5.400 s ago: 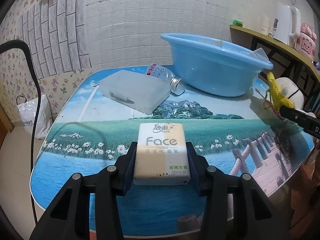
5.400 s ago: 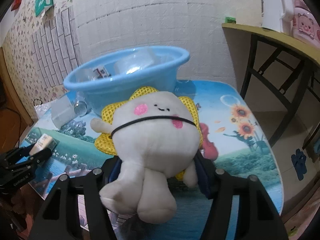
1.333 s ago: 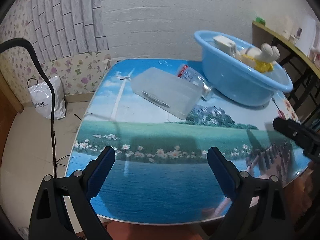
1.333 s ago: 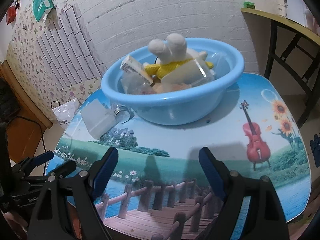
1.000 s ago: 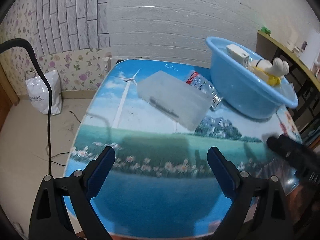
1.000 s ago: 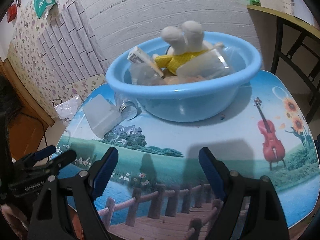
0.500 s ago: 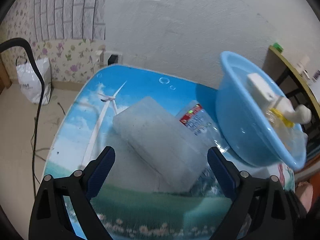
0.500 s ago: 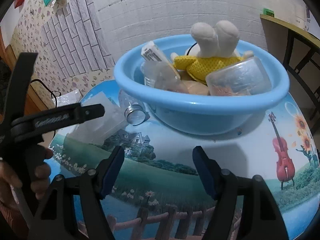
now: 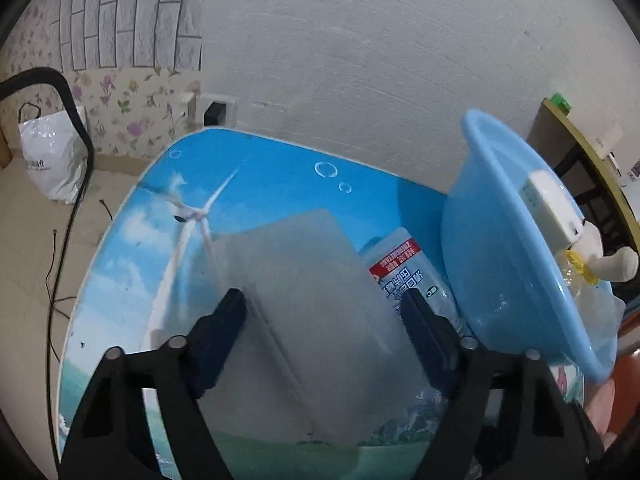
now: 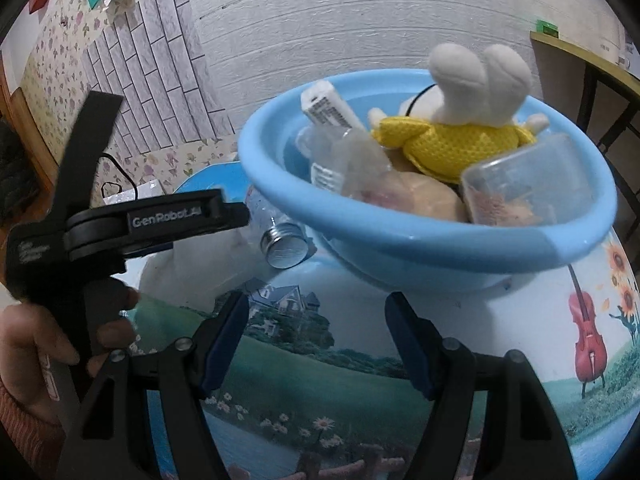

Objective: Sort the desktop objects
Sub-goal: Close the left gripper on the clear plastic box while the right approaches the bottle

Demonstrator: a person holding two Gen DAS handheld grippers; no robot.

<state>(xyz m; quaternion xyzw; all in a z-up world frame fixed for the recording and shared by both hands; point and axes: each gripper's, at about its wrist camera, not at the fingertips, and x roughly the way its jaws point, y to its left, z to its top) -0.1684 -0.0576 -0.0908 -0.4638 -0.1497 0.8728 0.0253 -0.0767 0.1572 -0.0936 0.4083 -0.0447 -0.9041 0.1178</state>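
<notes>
- The left gripper (image 9: 322,316) has come in over the frosted plastic box (image 9: 312,300) since half a second ago. Its jaws have just been closing and now straddle the box; whether the pads press it I cannot tell.
- The box lies on the worktop (image 9: 280,176), touching a plastic bottle (image 9: 408,272).
- The right gripper (image 10: 316,336), spread and empty, has narrowed slightly.
- The blue basin (image 10: 440,248) holds a tissue pack (image 10: 330,108), plush toy (image 10: 460,116) and clear tub (image 10: 516,184).
</notes>
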